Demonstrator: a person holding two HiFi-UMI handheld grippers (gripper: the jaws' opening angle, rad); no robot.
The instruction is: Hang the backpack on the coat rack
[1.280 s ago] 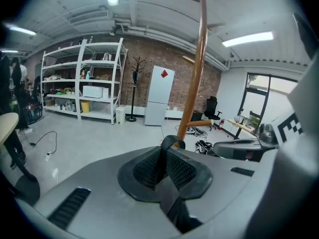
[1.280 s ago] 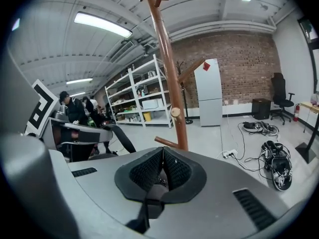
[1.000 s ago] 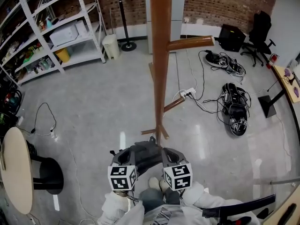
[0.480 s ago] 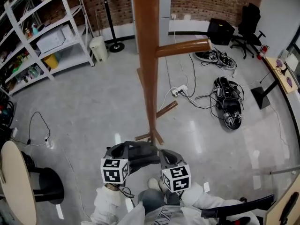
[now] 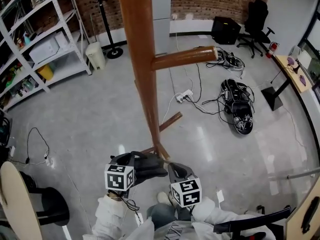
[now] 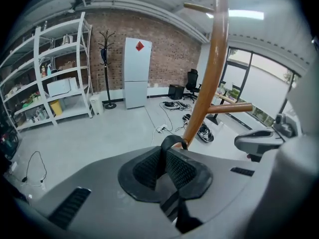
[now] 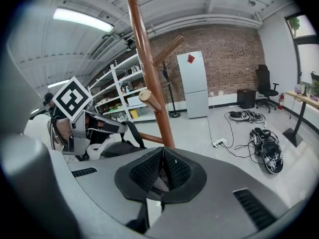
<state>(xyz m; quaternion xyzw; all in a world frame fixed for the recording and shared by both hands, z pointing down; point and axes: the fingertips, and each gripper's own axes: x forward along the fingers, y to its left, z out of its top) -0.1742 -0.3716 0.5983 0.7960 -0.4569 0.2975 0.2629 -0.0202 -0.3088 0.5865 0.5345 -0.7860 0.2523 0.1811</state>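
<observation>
The coat rack [image 5: 142,84] stands much nearer than a second ago, and its peg [image 5: 185,58] is now above and ahead of both sets of jaws. I'd say the approach is nearly over and lifting comes next. The left gripper [image 6: 164,166] is clamped on the top loop [image 6: 172,141] of the backpack [image 5: 145,165], which hangs just under its jaws. The right gripper [image 7: 162,171] is pressed closed on nothing I can see, with the bag just to its left.

White shelving [image 5: 80,34] lines the floor's far left edge, with a white bin [image 5: 94,55] and a black stand [image 5: 114,53] just beside it. A power strip [image 5: 184,95] lies mid-floor near what may be a black bag [image 5: 237,111]. An office chair [image 5: 255,21] stands in the far right corner.
</observation>
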